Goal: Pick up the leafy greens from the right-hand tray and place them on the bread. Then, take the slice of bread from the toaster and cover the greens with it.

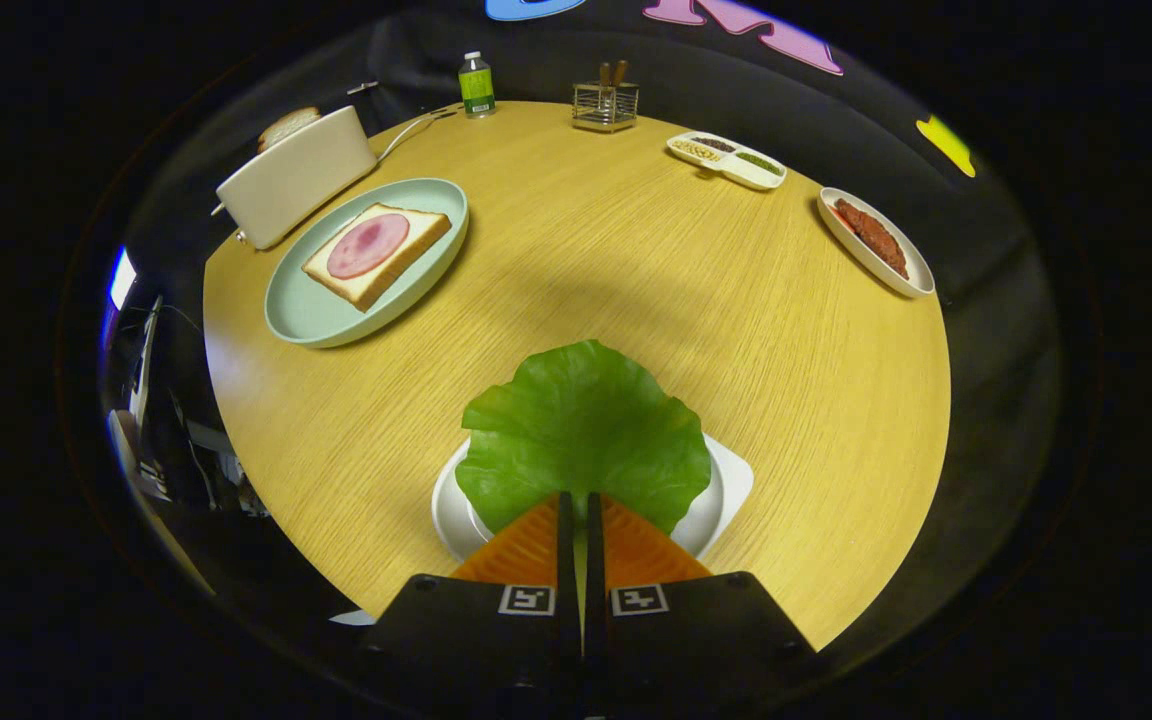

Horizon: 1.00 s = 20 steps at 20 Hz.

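1. Tongs (pixel 581 500) sit closest, clenched on the stem edge of the lettuce leaf (pixel 584 430), which hangs just over its white tray (pixel 726 480).
2. Far left: a toaster (pixel 296 175) with a bread slice (pixel 288 125) waiting inside it.
3. Beside it, a plate (pixel 316 315) carries bread topped with ham (pixel 368 245), no greens yet.
4. I judge the pick just made; both placements remain.

We see the surface (pixel 636 260) brightly and evenly lit from above, with a soft shadow across its middle and a pale sheen at its near left rim. Focus is sharp throughout. Fisheye distortion bends the edges, where the surroundings fall dark.
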Each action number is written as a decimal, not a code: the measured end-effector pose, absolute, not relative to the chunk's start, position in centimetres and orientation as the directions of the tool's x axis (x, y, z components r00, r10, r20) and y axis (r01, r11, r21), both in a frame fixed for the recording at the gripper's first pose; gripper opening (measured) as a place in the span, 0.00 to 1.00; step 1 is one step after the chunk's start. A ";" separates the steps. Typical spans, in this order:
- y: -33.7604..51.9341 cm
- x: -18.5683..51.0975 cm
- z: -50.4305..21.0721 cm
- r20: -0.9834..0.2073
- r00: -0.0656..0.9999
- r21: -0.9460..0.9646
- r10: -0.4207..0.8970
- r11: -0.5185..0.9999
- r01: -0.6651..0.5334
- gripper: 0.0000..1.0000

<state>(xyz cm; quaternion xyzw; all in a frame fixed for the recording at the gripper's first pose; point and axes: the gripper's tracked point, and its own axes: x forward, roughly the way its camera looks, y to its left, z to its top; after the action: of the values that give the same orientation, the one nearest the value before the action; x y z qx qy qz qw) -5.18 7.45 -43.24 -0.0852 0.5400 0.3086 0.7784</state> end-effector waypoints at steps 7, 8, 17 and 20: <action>8.9 -5.2 -37.3 -0.842 0.342 0.195 0.418 0.825 -0.530 0.06; 9.2 -4.9 -36.2 -0.832 0.359 0.194 0.423 0.827 -0.527 0.06; 17.6 -1.9 -27.7 -0.732 0.401 0.243 0.550 0.762 -0.601 0.06; 21.4 -1.2 -26.5 -0.718 0.384 0.249 0.581 0.729 -0.638 0.06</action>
<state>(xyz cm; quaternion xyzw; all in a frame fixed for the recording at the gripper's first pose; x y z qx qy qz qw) -1.19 21.35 -26.49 -0.0341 0.4167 0.3664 0.8312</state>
